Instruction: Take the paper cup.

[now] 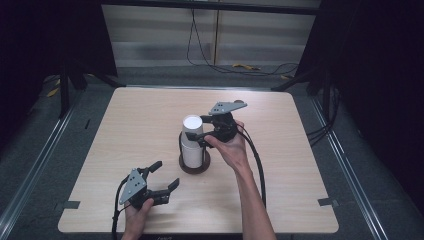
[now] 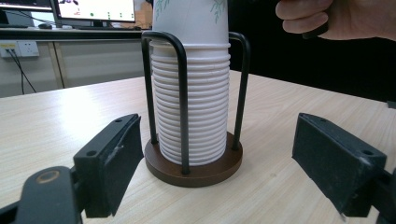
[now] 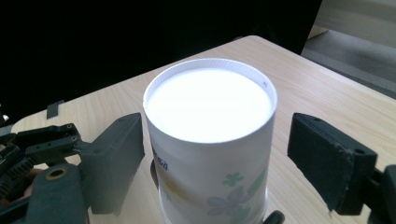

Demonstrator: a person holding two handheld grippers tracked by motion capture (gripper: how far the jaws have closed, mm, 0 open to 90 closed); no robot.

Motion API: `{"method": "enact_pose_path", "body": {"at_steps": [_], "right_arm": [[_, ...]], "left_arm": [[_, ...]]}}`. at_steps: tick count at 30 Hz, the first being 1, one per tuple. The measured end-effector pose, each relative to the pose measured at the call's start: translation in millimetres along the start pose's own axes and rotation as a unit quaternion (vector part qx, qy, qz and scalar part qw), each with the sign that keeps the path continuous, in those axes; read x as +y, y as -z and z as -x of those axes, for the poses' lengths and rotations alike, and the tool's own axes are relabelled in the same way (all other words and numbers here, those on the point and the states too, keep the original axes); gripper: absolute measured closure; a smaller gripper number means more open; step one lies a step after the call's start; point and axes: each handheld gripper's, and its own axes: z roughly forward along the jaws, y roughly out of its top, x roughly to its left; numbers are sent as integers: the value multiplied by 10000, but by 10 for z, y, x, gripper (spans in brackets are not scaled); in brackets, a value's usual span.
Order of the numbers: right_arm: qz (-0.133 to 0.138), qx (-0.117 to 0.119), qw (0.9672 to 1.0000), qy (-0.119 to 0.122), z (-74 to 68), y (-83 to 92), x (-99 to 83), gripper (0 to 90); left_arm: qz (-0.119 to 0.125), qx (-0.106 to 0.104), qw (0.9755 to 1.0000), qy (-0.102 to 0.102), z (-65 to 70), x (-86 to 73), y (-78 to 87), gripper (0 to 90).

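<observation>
My right gripper point(image 1: 204, 136) hangs at the top of the stack of white paper cups point(image 1: 192, 142), upside down with a green leaf print, its jaws wide on either side of the uppermost cup and not pressing on it. The stack stands in a black wire holder on a round dark wooden base point(image 2: 194, 165) near the middle of the pale wooden table point(image 1: 280, 150). My left gripper point(image 1: 165, 176) rests low near the table's front edge, jaws wide with nothing between them, aimed at the holder.
</observation>
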Motion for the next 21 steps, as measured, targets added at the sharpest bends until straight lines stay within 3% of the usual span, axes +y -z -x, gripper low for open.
{"method": "enact_pose_path", "body": {"at_steps": [9, 16, 17, 21], "right_arm": [[-174, 70, 9998, 82, 33, -43, 53, 222], [-174, 85, 9997, 130, 0, -80, 72, 275], [-155, 93, 9997, 150, 3, -85, 80, 317], [-136, 83, 9998, 126, 1, -70, 84, 322]], "left_arm": [[29, 8, 10000, 32, 5, -3, 0, 159], [38, 2, 10000, 32, 5, -3, 1, 159], [43, -2, 10000, 31, 5, -4, 1, 159], [43, 6, 10000, 45, 7, -5, 2, 159]]}}
